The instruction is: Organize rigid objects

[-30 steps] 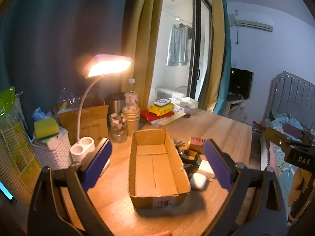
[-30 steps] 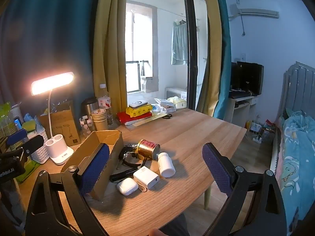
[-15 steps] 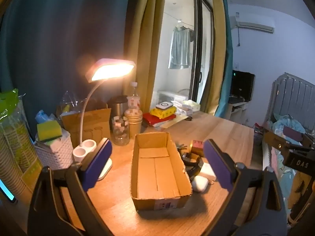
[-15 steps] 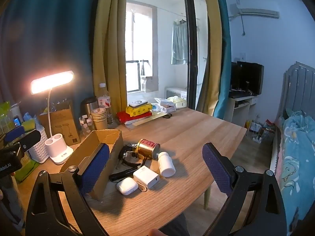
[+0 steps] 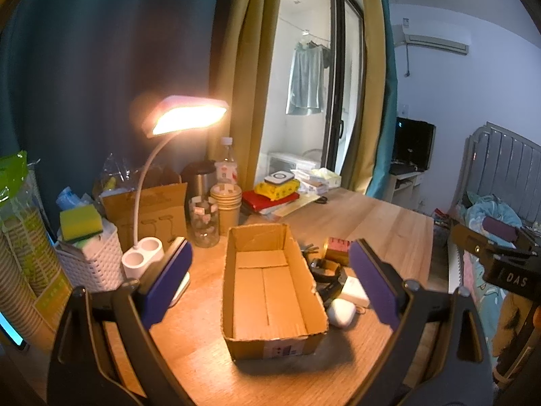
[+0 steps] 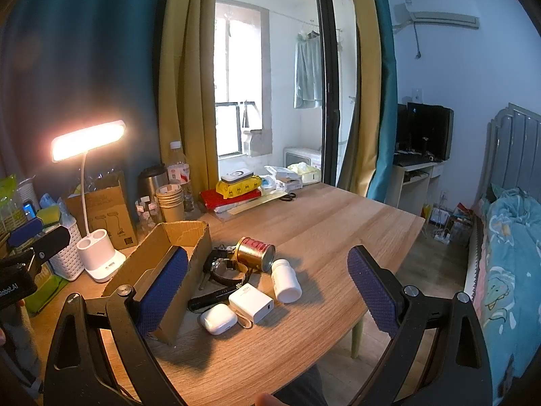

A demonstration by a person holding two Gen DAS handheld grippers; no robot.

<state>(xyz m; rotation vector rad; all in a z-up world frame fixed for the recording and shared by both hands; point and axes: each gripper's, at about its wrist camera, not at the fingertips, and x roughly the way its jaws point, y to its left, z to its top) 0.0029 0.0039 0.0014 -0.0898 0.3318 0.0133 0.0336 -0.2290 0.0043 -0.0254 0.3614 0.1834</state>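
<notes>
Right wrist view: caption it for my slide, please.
Open right gripper above small items beside the empty cardboard box on the wooden table.

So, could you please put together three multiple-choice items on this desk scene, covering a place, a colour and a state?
1. Where do the small items lie relative to the cardboard box?
A inside it
B beside it on the table
C on the bed

2. What colour is the pill bottle?
A white
B green
C black

3. What state is the right gripper in?
A shut on the gold tin
B open and empty
C shut on the earbud case

Answers: B, the box interior shows bare; A, body and cap are white; B, the pads stand wide apart.
</notes>
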